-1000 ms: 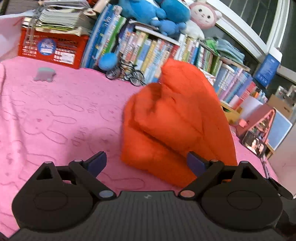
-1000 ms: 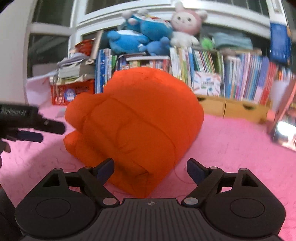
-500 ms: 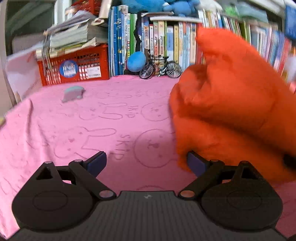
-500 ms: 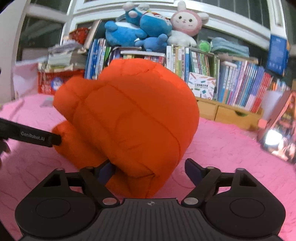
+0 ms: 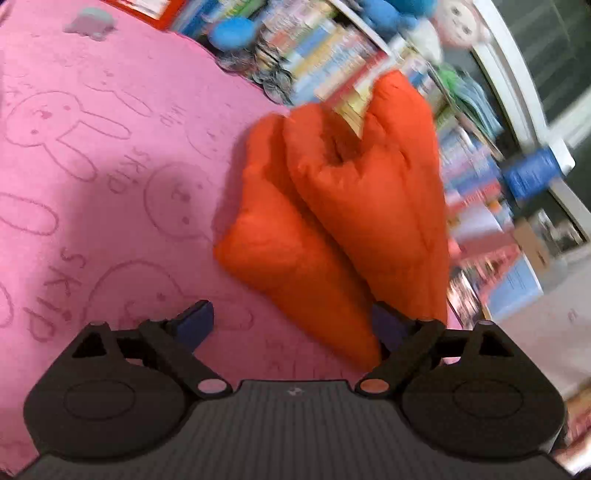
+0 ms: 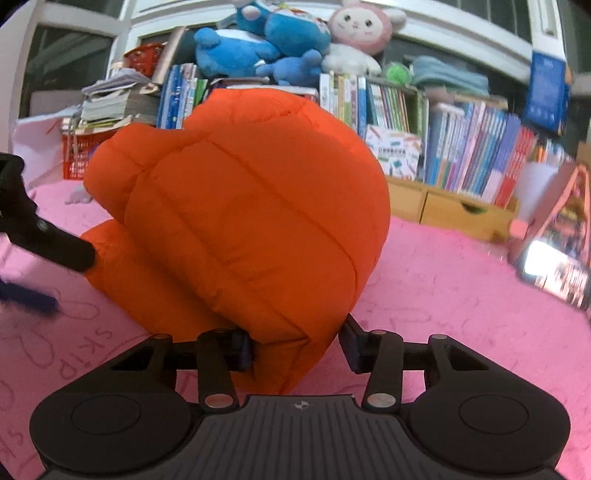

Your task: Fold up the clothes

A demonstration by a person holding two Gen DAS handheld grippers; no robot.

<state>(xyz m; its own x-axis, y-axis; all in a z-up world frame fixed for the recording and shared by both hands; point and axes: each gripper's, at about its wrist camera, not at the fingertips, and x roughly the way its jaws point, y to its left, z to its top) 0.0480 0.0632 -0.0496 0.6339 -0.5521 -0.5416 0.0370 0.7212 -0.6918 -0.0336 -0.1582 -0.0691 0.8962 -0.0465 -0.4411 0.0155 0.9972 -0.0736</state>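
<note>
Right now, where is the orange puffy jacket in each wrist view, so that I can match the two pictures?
Left wrist view: the orange puffy jacket lies right of centre on the pink blanket, reaching the right finger.
Right wrist view: the jacket fills the centre, its near corner between the fingers.
Shared landmark: the pink rabbit plush on the bookshelf.

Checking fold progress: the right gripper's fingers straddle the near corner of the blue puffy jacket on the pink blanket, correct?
Only the colour is wrong. The jacket is orange, not blue, as the right wrist view shows. The right gripper does straddle its near corner, on the pink blanket.
</note>
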